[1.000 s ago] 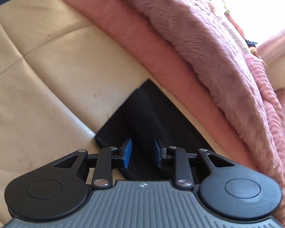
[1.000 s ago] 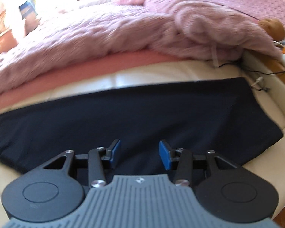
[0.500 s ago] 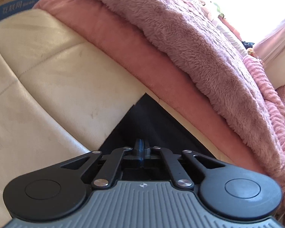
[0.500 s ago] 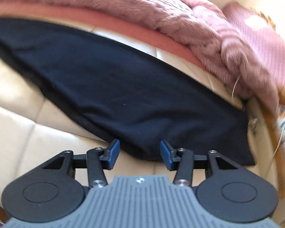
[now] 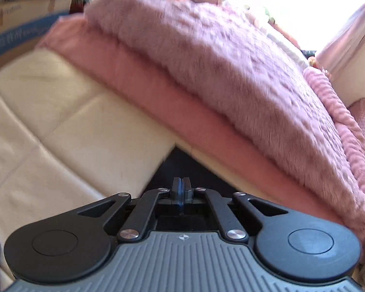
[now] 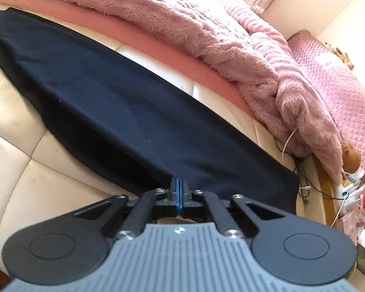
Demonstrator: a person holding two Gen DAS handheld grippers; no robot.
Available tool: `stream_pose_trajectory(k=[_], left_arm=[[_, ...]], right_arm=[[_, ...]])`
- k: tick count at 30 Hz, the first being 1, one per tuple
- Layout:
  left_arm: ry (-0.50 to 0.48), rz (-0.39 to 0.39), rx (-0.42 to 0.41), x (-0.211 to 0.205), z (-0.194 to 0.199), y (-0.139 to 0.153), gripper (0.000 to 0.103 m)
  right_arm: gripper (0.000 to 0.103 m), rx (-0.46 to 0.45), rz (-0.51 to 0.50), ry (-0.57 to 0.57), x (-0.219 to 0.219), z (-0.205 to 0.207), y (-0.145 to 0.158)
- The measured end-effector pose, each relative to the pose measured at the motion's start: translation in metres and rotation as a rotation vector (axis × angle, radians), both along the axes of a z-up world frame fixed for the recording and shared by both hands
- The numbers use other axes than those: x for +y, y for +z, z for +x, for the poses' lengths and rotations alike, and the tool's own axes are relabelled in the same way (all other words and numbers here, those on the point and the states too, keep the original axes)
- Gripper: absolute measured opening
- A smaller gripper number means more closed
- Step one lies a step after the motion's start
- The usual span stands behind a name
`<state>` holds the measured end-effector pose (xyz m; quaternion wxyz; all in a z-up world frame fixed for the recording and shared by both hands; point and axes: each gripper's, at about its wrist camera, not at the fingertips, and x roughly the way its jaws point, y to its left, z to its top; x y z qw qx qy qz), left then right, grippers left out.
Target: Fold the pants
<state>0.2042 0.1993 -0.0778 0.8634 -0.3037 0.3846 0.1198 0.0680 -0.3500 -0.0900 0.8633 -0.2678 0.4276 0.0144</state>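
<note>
Nearest the right wrist camera, the right gripper (image 6: 179, 194) has its jaws pressed fully together on the near edge of the long black fabric pants (image 6: 124, 112), toward the wider end. In the left wrist view the left gripper (image 5: 181, 192) is likewise clamped with no gap, pinching the narrow end of the same pants (image 5: 180, 163), where only a dark wedge of cloth shows past the blue pads. The pants lie stretched along the cream quilted leather bed edge (image 6: 19, 185), apparently flat and at full length, so I judge the folding has barely begun: both ends are gripped, and bringing one end over the other is still to come. Both grippers point steeply downward at the cloth from the near side. Beyond the pants runs a salmon-pink sheet (image 6: 172, 56), and behind it a fluffy mauve plush blanket (image 5: 219, 68) lies heaped across the bed.
</note>
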Motion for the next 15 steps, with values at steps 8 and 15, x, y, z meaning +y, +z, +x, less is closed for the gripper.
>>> stream_pose_trajectory(k=[8, 15], left_arm=[[0.070, -0.199, 0.022, 0.007, 0.005, -0.047, 0.025], [0.085, -0.161, 0.067, 0.002, 0.024, -0.066, 0.000]], right_arm=[[0.000, 0.030, 0.030, -0.008, 0.007, 0.006, -0.014], [0.000, 0.052, 0.042, -0.017, 0.006, 0.009, -0.016]])
